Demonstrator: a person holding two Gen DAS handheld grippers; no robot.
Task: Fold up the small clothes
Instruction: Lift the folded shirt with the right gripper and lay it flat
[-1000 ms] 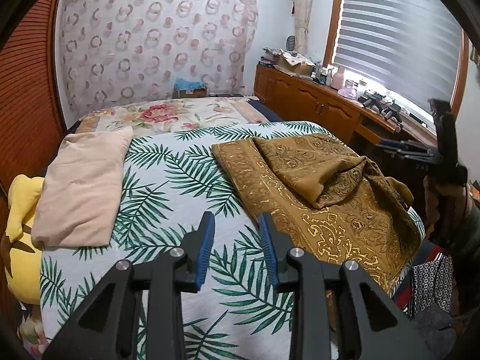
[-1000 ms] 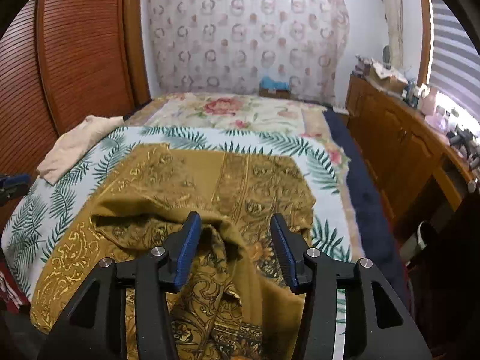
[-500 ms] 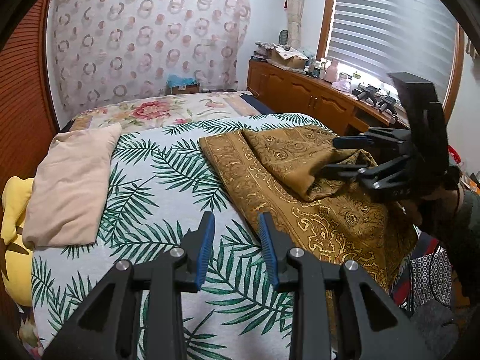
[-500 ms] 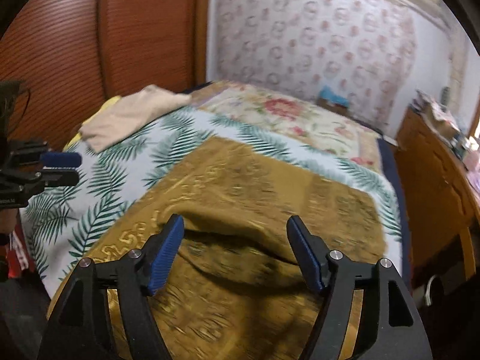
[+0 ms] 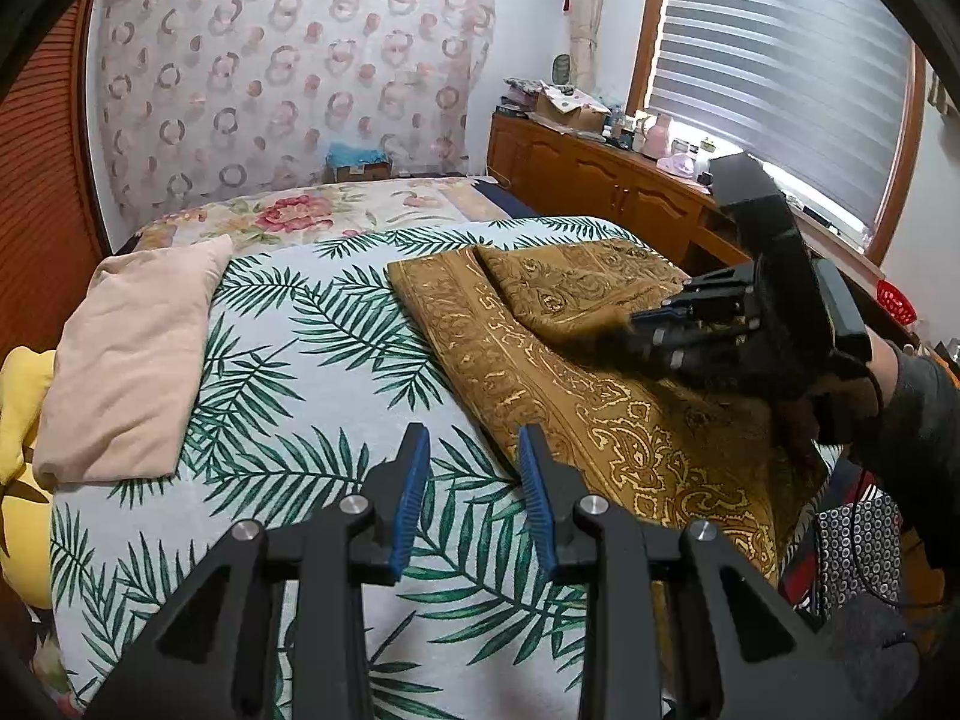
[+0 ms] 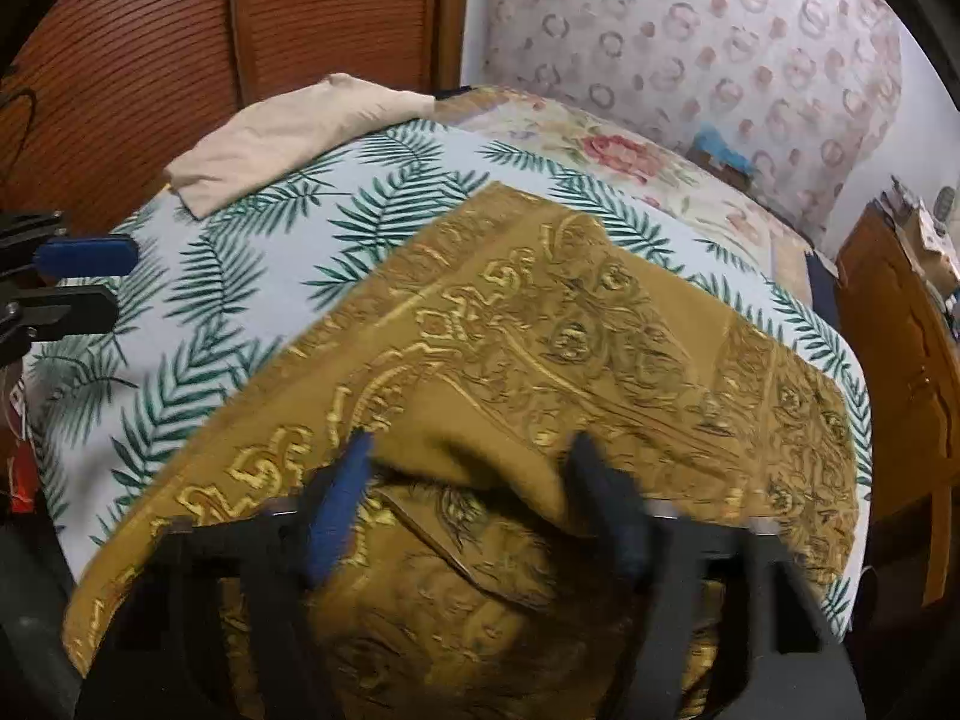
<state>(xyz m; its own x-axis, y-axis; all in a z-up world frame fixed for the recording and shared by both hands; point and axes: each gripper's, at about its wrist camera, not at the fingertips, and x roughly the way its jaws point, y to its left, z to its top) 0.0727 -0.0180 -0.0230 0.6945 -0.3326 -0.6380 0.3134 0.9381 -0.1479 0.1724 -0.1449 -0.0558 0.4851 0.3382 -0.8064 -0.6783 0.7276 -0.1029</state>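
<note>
A mustard-gold patterned cloth lies on the right half of the bed, its far part folded over on itself; it also fills the right wrist view. My left gripper is open and empty above the palm-leaf bedspread, just left of the cloth's near edge. My right gripper is open, low over a raised fold of the cloth, with the fold between its fingers. It shows in the left wrist view over the cloth's right side.
A beige folded cloth or pillow lies at the bed's left side, with a yellow plush beside it. A wooden cabinet with clutter runs along the right wall. A wooden slatted door stands left.
My right gripper has swung left and dropped onto the cloth's raised fold, its jaws wider than a second ago. My left gripper has moved forward and slightly right toward the cloth's edge.
</note>
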